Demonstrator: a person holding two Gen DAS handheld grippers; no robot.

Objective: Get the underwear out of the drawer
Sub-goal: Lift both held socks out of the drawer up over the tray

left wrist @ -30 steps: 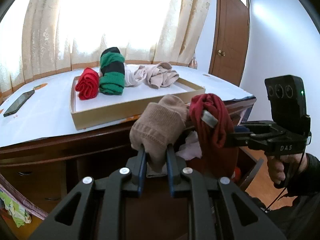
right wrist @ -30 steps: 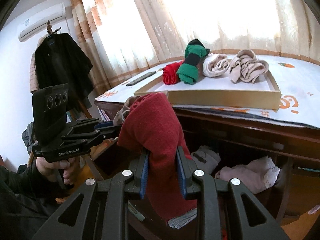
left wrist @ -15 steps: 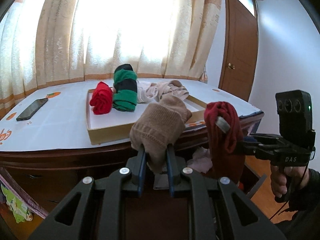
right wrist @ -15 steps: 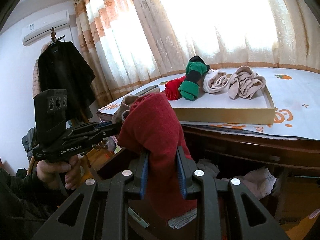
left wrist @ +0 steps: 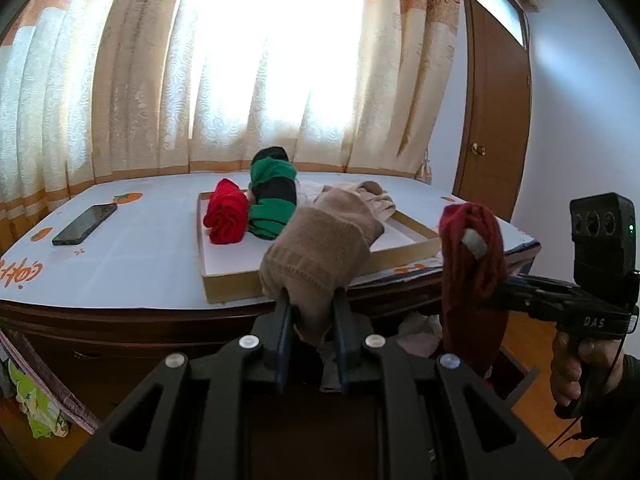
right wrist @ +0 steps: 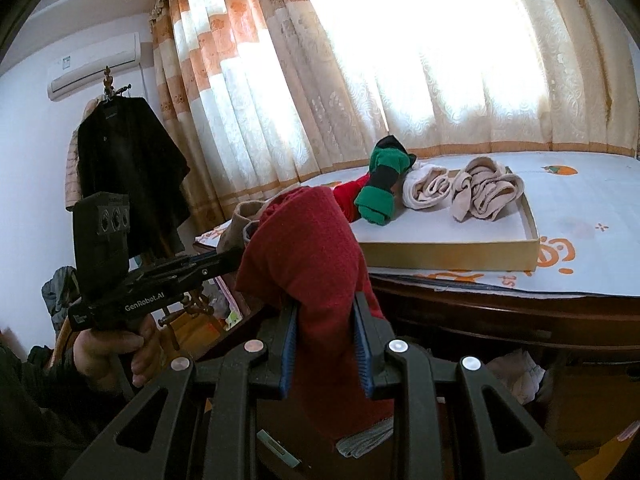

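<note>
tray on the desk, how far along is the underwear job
Done: the shallow tray on the desk already holds a red roll, a green-and-black roll and pale beige bundles. In hand: the left gripper is shut on a tan piece, the right gripper on a dark red piece, both raised in front of the desk. Left: setting these two down, and pale items show in the open drawer.

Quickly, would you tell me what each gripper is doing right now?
Left gripper: closed on the tan knit garment.
Right gripper: closed on the dark red garment.
</note>
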